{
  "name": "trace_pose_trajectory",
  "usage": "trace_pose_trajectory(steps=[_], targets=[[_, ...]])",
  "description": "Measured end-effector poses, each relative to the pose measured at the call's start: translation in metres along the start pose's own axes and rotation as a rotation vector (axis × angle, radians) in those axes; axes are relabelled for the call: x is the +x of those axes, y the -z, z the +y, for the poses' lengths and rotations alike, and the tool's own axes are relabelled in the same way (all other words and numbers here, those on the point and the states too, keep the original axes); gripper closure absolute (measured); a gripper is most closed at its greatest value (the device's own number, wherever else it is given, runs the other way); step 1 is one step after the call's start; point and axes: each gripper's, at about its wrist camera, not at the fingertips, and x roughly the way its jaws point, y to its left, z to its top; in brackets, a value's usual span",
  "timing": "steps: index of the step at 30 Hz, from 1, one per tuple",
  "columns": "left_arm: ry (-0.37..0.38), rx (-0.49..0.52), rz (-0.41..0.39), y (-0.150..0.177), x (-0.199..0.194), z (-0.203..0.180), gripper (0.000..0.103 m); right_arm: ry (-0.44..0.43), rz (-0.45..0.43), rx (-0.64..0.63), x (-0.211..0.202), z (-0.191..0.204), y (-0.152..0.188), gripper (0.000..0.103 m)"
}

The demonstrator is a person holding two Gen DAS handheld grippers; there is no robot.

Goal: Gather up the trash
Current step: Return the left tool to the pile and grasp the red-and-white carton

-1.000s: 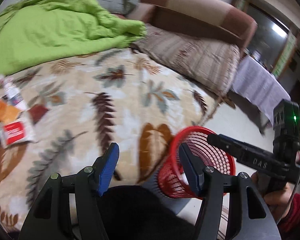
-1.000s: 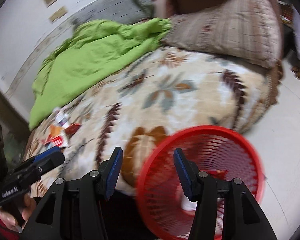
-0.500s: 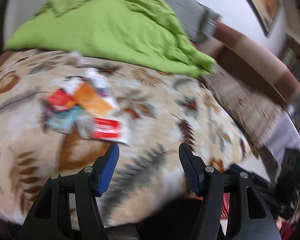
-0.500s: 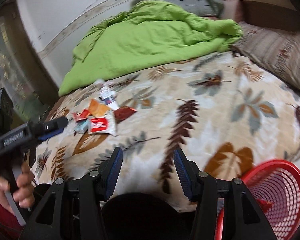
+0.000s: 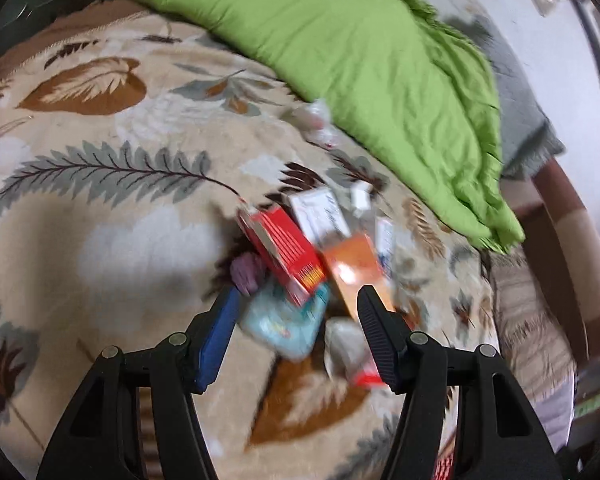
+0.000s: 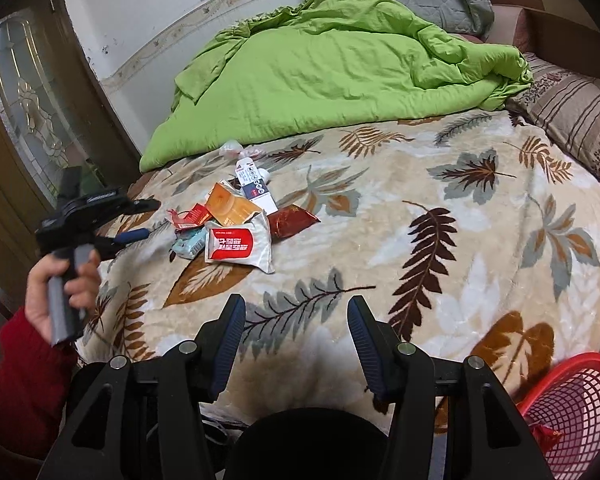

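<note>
A pile of trash lies on the leaf-patterned blanket [image 6: 440,184]. It holds a white-and-red pouch [image 6: 236,246], an orange packet [image 6: 230,208], a dark red wrapper [image 6: 292,220], a light blue packet [image 6: 188,245] and a white tube [image 6: 254,184]. My left gripper [image 5: 300,304] hovers open just over the pile, with the red box [image 5: 284,256] and the light blue packet [image 5: 284,322] ahead between its fingers, untouched. In the right wrist view a hand [image 6: 60,292] holds that left gripper [image 6: 140,220] at the pile's left edge. My right gripper [image 6: 296,312] stands open and empty over bare blanket, short of the pile.
A red mesh basket [image 6: 580,400] stands on the floor at the bed's near right corner, with a red wrapper [image 6: 544,434] inside. A green duvet [image 6: 340,72] is bunched at the back, pillows [image 6: 572,112] lie at the right, and a glass-panelled door [image 6: 24,112] is at the left.
My left gripper swung from above the red basket across the bed to the trash pile, rolling as it went. My right gripper turned off the basket toward the bed's middle.
</note>
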Motion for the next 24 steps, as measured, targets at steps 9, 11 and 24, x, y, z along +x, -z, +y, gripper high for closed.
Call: trace_pose_trajectory(steps=[9, 11, 24], targets=[[0.021, -0.081, 0.068, -0.02, 0.056, 0.015, 0.083, 0.012, 0.032, 0.001, 0.014, -0.001, 0.0, 0.046], [0.025, -0.07, 0.057, -0.019, 0.055, 0.012, 0.095, 0.007, 0.038, -0.002, 0.017, 0.001, -0.001, 0.046], [0.038, -0.001, -0.159, 0.018, -0.027, 0.005, 0.099, -0.133, 0.112, -0.022, 0.064, 0.032, -0.02, 0.046]])
